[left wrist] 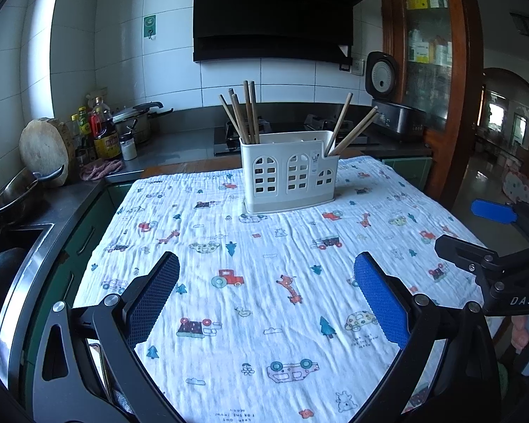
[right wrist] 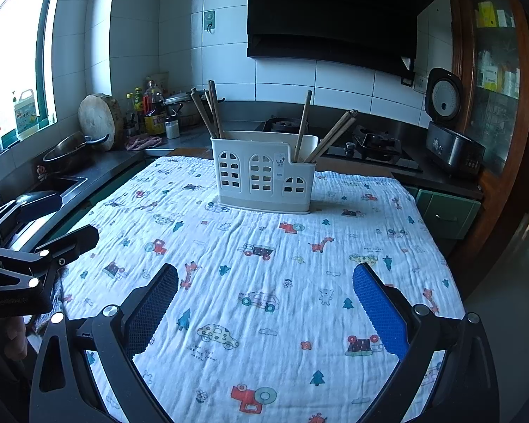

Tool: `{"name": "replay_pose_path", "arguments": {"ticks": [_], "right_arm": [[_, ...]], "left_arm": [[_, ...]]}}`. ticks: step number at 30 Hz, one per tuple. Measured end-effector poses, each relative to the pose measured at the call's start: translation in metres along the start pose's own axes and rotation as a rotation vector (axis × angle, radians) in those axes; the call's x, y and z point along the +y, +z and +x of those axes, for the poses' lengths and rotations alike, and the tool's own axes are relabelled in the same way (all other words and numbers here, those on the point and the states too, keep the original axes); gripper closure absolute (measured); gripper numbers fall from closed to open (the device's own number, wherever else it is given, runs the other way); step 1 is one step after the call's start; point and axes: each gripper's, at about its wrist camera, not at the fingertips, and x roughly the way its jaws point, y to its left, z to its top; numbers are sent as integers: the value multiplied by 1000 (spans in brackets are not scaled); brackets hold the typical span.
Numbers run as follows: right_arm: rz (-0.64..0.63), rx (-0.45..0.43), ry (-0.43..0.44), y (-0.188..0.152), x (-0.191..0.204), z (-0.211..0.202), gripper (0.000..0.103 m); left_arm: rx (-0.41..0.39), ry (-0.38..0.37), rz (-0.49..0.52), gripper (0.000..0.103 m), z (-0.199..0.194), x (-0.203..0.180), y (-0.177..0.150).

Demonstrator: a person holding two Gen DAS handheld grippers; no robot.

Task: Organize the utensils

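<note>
A white utensil holder with arched cut-outs stands at the far middle of the table. Several wooden chopsticks lean in its left compartment, and a few more chopsticks lean in the low right compartment. My left gripper hovers open over the cloth, well short of the holder, with nothing between its blue pads. My right gripper is open too and holds nothing. In the left wrist view the right gripper shows at the right edge.
The table wears a white cloth printed with cars and giraffes. Behind it runs a dark counter with a gas hob, oil bottles, a round chopping block, a sink and an open rice cooker.
</note>
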Motion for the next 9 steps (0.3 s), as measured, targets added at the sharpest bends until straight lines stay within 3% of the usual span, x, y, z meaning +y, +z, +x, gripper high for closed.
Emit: {"name": "replay_pose_path", "arguments": {"ticks": [9], "right_arm": [[4, 5, 4, -1, 1, 2, 7]], "left_arm": [[6, -4, 2, 5, 1, -3, 0]]}}
